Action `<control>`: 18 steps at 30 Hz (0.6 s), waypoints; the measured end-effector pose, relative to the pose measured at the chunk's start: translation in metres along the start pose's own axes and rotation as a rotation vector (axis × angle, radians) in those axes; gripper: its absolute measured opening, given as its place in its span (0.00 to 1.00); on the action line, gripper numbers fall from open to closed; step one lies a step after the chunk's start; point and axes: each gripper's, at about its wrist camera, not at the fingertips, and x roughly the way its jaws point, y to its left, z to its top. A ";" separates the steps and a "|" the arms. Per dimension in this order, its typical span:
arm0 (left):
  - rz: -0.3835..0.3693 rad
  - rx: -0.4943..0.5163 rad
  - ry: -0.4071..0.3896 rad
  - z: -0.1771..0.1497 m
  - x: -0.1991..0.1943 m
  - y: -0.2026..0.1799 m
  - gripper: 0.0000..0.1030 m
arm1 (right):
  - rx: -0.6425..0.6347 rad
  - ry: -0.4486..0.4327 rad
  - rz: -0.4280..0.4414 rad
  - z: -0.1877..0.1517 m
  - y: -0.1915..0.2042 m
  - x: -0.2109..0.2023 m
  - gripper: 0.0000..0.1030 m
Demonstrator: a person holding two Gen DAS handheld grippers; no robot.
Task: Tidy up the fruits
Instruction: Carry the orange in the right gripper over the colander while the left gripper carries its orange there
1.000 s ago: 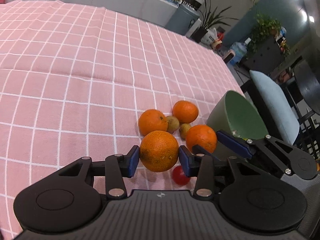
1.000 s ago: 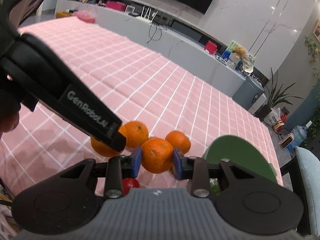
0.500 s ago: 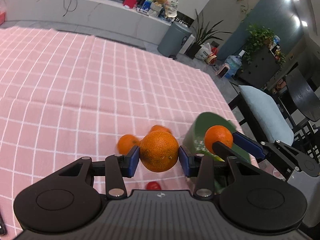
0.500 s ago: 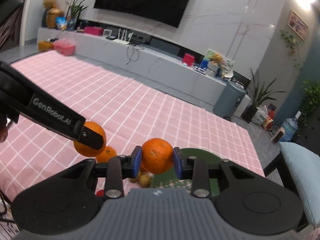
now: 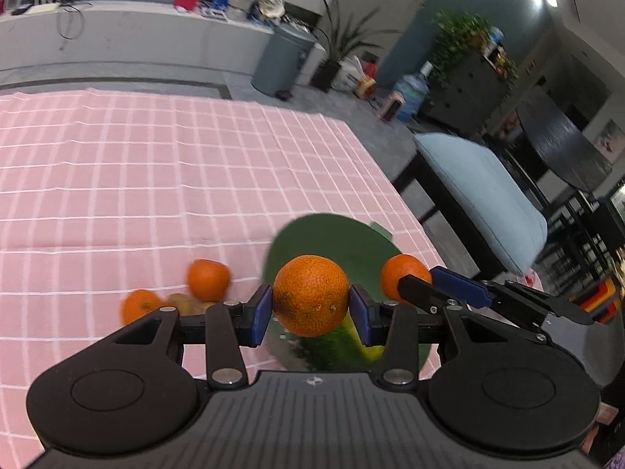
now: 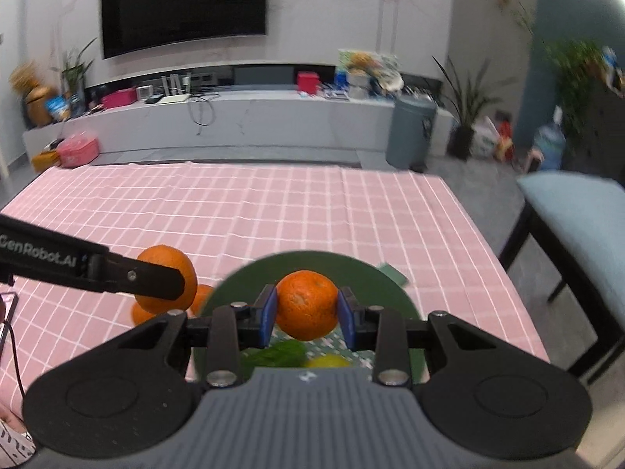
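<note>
My left gripper (image 5: 310,310) is shut on an orange (image 5: 310,293) and holds it above the near-left edge of a green bowl (image 5: 332,234). My right gripper (image 6: 307,308) is shut on a second orange (image 6: 307,303) and holds it over the same bowl (image 6: 312,265). Each gripper shows in the other's view: the right one (image 5: 422,287) with its orange (image 5: 398,271), the left one (image 6: 172,277) with its orange (image 6: 172,262). A green fruit (image 6: 279,351) and a yellow fruit (image 6: 328,361) lie in the bowl.
Two oranges (image 5: 208,278) (image 5: 138,305) and small brownish fruits (image 5: 183,303) lie on the pink checked tablecloth (image 5: 156,179) left of the bowl. The table's right edge runs close past the bowl; a light blue bench (image 5: 480,191) stands beyond it.
Both grippers have lifted their oranges off the table and carried them right, over the green bowl. The remaining fruit now lies lower and to the left.
</note>
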 end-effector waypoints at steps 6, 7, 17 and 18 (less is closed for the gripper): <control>0.010 0.026 0.070 0.005 0.038 -0.014 0.47 | 0.088 0.078 0.027 -0.009 -0.030 0.023 0.29; 0.021 0.027 0.082 0.005 0.043 -0.015 0.47 | 0.099 0.090 0.035 -0.010 -0.032 0.026 0.29; 0.142 0.061 0.166 0.006 0.081 -0.014 0.47 | 0.113 0.140 0.054 -0.015 -0.036 0.064 0.29; 0.144 0.064 0.176 0.006 0.084 -0.014 0.47 | 0.106 0.141 0.052 -0.015 -0.035 0.067 0.29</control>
